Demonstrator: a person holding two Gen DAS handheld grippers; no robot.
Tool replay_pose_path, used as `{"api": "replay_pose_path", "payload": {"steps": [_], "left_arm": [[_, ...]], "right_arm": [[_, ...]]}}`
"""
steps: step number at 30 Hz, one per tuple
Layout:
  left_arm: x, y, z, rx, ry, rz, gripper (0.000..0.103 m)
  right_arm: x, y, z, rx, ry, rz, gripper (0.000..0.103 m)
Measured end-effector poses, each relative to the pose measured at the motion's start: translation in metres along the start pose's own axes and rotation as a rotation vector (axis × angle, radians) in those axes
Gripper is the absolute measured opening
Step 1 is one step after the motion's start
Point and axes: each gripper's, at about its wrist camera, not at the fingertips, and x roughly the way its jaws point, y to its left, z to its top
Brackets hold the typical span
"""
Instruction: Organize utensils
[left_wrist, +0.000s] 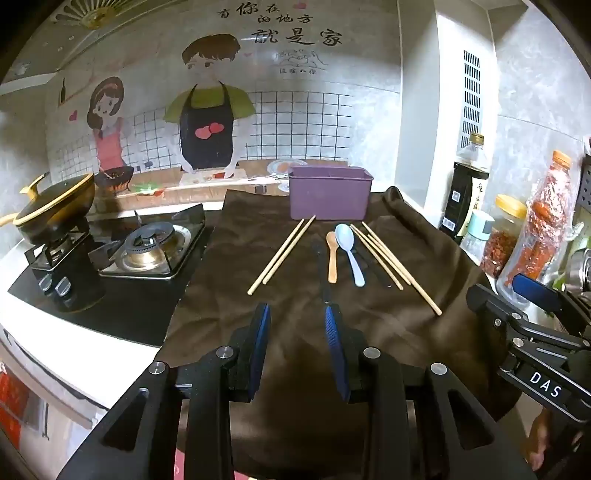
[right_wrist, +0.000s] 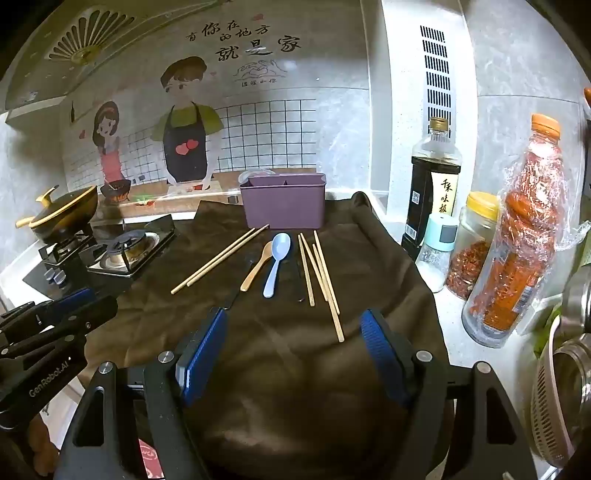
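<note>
You are holding both grippers, left gripper (left_wrist: 297, 317) and right gripper (right_wrist: 295, 328), fingers spread, empty, near the purple plastic utensil box (left_wrist: 330, 194) and the wooden chopsticks (left_wrist: 281, 255) before it.

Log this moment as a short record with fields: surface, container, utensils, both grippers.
surface: brown cloth spread on the counter beside the gas stove
container: purple utensil holder, at the far end of the cloth
utensils: chopstick pair on the left; wooden spoon; light blue spoon; more chopsticks on the right; all lying on the cloth
left gripper: jaws open, empty
right gripper: jaws open, empty
</note>
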Motion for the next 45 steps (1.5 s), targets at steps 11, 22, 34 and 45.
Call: {"api": "replay_pose_path", "payload": {"steps": [11, 22, 34, 45], "left_arm": [[-0.001, 0.002, 0.001, -0.001, 0.003, -0.045, 0.032], [0.005, 0.004, -0.009, -0.001, 0.008, -0.047, 0.032], [0.013, 0.010, -0.029, -0.008, 0.012, -0.054, 0.032], [0.007, 0.005, -0.015, -0.005, 0.015, -0.051, 0.032]], "right_arm": [[0.000, -0.001, 0.000, -0.010, -0.012, -0.007, 0.073], [-0.002, 0.001, 0.003, -0.008, -0.011, -0.004, 0.073], [-0.002, -0.001, 0.000, -0.007, -0.011, -0.006, 0.073], [-0.001, 0.000, 0.000, -0.008, -0.011, -0.009, 0.073]]}}
